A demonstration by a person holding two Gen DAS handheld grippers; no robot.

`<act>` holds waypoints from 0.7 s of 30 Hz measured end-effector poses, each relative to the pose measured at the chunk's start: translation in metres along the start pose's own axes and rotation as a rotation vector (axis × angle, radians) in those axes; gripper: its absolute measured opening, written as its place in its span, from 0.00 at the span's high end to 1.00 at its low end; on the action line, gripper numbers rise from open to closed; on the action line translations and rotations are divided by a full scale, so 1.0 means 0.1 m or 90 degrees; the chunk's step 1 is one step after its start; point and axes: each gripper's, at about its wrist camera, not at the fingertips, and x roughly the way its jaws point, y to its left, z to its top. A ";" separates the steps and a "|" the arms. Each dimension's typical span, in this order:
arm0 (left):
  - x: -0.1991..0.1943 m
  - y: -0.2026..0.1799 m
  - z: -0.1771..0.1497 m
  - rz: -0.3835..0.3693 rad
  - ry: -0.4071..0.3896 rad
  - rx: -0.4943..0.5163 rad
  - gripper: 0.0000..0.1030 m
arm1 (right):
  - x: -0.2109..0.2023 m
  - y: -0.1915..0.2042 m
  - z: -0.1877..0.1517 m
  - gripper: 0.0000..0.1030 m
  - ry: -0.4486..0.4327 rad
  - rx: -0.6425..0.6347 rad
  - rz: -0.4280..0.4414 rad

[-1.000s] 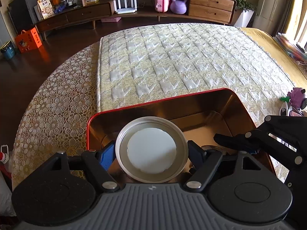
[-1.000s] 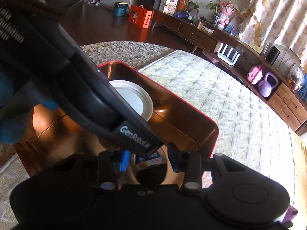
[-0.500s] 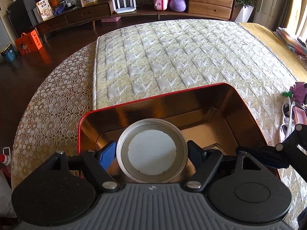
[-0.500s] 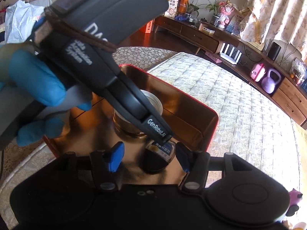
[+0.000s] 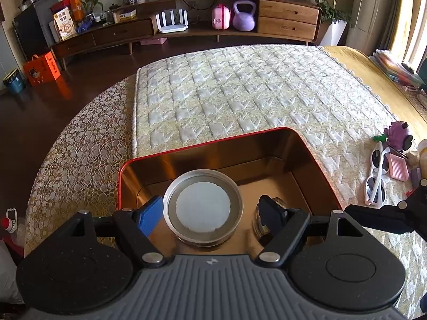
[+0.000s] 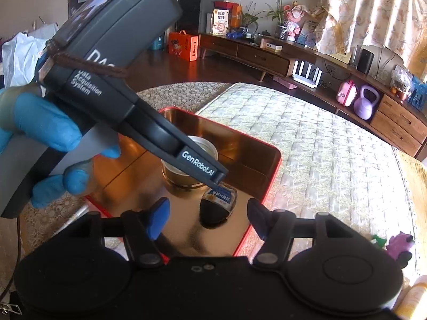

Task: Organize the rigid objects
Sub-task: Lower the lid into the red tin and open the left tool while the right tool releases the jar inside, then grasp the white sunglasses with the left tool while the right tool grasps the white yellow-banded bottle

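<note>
Left gripper [image 5: 210, 210] newly apart; "GenRobot.AI"

We see a red-rimmed rectangular metal tin [image 5: 315, 160] whose gold inside is glossy and mirror-smooth, throwing back light. In it sits a round silvery metal can [image 5: 203, 208] with a matt white disc in its top, and beside that a small glossy jar with a printed paper label [image 6: 220, 200]. The tin rests on a cream quilted cloth cover [image 5: 240, 93], soft and ridged, edged by rough tan lace [image 5: 80, 154]. Our left gripper [image 5: 210, 212] is matt black plastic with a ribbed blue pad. Behind stands a smooth dark wooden cabinet [image 5: 120, 33].
</note>
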 end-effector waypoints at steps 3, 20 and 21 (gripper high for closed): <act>-0.14 -0.04 -0.01 -0.009 -0.015 -0.002 0.24 | -0.14 -0.05 -0.02 0.34 -0.013 0.018 -0.001; -0.75 -0.41 -0.24 -0.059 -0.069 0.007 0.24 | -0.82 -0.35 -0.36 0.17 -0.047 0.109 -0.027; -0.77 -0.44 -0.25 -0.063 -0.071 0.008 0.24 | -0.84 -0.38 -0.38 0.15 -0.049 0.118 -0.030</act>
